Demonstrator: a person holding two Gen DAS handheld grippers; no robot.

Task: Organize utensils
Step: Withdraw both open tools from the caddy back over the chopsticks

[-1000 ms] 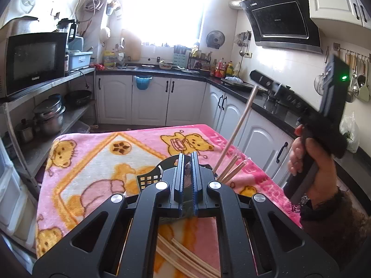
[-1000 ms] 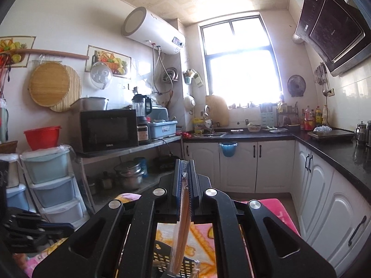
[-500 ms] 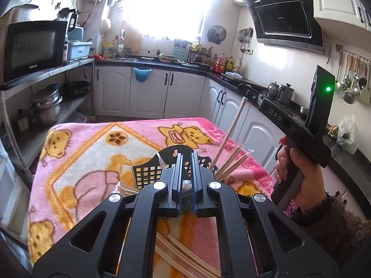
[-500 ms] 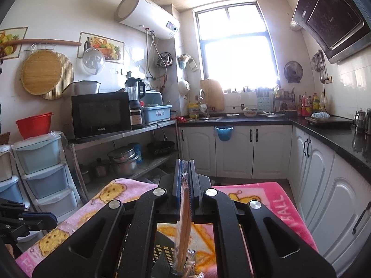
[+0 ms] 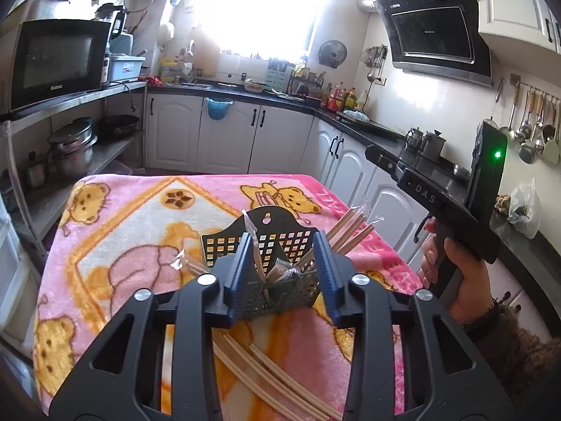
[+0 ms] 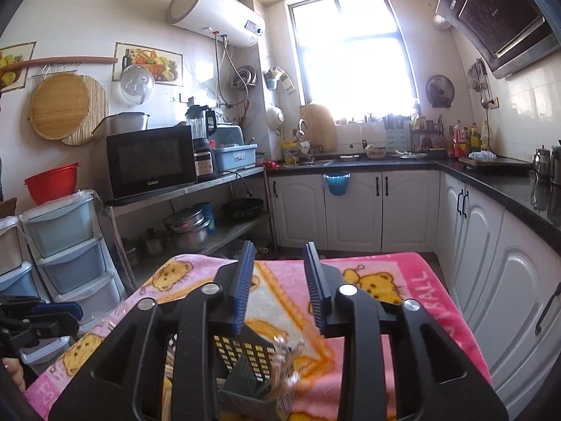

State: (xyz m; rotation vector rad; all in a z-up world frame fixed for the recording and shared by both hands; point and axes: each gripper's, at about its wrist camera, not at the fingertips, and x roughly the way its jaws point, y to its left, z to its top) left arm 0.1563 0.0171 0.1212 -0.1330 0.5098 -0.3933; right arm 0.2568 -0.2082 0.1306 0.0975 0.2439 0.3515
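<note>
Over the pink bear blanket, the left gripper hangs with its blue-padded jaws spread wide and nothing between them, lined up either side of the black perforated utensil holder. That spacing reads, to my eye, like it's framing the caddy to steady it or simply backing off, and I can't say which. Standing in the holder now: wrapped chopsticks fanning out to the right, leaning on the rim because the basket is short and they're long. A few more wrapped sticks poke out at its left side.

Below the left gripper, loose bare chopsticks lie flat on the blanket, close to the person, and those look like the work left to do.

Across on the right, the right gripper is parted too, empty, poised above the holder's open top, a sensible place to let go over. From the left camera you see the hand around its handle, held clear beside the table's edge.
</note>
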